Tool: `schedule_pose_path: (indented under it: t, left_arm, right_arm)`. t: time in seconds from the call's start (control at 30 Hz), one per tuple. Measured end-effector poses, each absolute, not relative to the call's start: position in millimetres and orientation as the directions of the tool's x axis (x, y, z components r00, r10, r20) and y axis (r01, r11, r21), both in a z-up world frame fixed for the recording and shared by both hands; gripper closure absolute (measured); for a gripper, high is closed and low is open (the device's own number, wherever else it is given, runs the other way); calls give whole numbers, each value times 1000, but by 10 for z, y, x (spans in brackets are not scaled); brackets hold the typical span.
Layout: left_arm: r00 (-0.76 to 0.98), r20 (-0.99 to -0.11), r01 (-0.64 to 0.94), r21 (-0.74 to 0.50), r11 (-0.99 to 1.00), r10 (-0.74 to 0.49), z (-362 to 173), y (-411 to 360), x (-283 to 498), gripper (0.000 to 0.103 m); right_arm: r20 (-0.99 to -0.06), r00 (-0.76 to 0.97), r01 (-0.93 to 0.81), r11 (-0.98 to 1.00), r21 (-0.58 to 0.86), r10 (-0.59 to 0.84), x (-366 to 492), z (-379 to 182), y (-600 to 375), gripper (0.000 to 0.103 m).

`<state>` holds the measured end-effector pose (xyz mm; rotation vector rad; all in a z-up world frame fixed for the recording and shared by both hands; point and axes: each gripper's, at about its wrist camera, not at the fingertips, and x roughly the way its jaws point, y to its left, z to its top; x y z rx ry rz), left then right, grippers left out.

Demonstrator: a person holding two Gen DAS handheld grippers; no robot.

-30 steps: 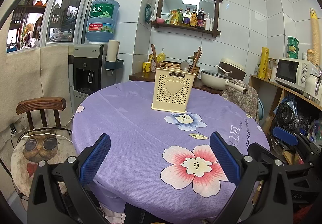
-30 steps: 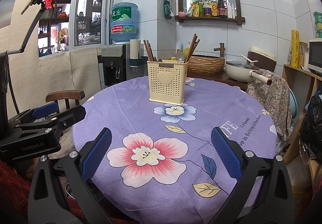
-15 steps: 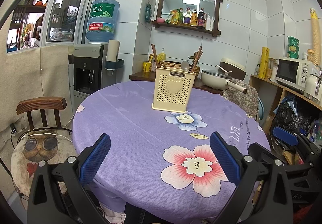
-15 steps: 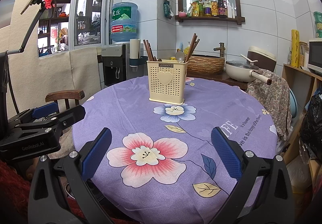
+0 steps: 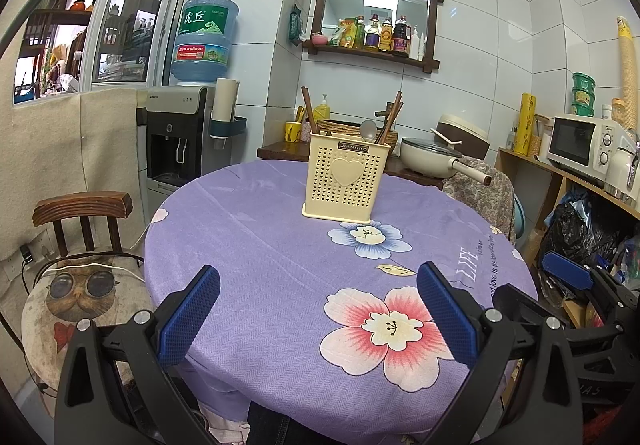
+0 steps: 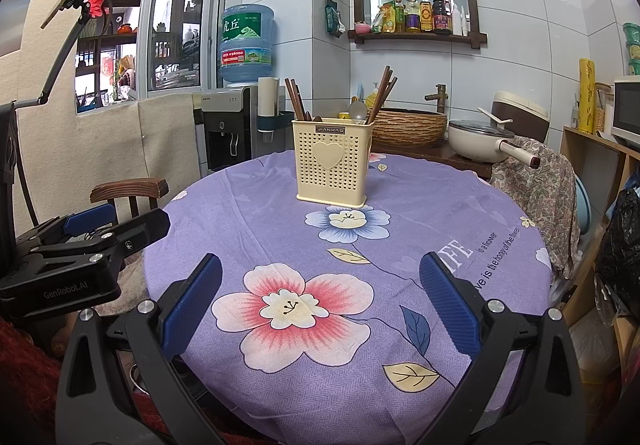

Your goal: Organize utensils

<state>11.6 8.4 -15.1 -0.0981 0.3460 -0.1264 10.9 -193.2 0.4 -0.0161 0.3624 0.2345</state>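
One cream utensil holder (image 5: 346, 178) stands upright on the round table (image 5: 280, 245), toward its far edge and roughly midway between the left and right edges. We see dark wooden chopsticks (image 6: 294, 97) leaning out at its left side, more chopsticks (image 6: 382, 93) leaning out at its right, and a metal spoon (image 6: 357, 111) with its bowl just above the rim. How the holder is divided inside we cannot tell from either view.

We find no loose utensil anywhere on the purple flowered tablecloth (image 6: 420, 205); everything we can see is already standing in the holder. We judge, then, that the sorting is finished or close to it. If anything is left, it would be evening up the pieces inside, and the pictures give us no sign that this is needed.

Both tools hang back at the near edge of the table, well apart from the holder. The left gripper (image 5: 318, 309) hovers over the near-left part of the cloth with its jaws spread wide and nothing between them, its blue pads (image 5: 188, 317) clear of the fabric. The right gripper (image 6: 320, 305) sits beside it, level and pointed at the holder, jaws likewise released and empty. In the right wrist view we catch the left tool off the table's left edge, near a wooden chair (image 6: 128, 191).

Beyond the table, a water dispenser (image 5: 176, 133) stands against the tiled wall.
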Motion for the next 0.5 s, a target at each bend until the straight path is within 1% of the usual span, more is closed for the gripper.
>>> schedule_pose_path:
  t: [0.5]
  left_arm:
    - [935,-332,90,-111,990,-122,-167,23,109,6]
  right_arm:
    - [-350,911,-225,974,26,220,117,-28,-1960,6]
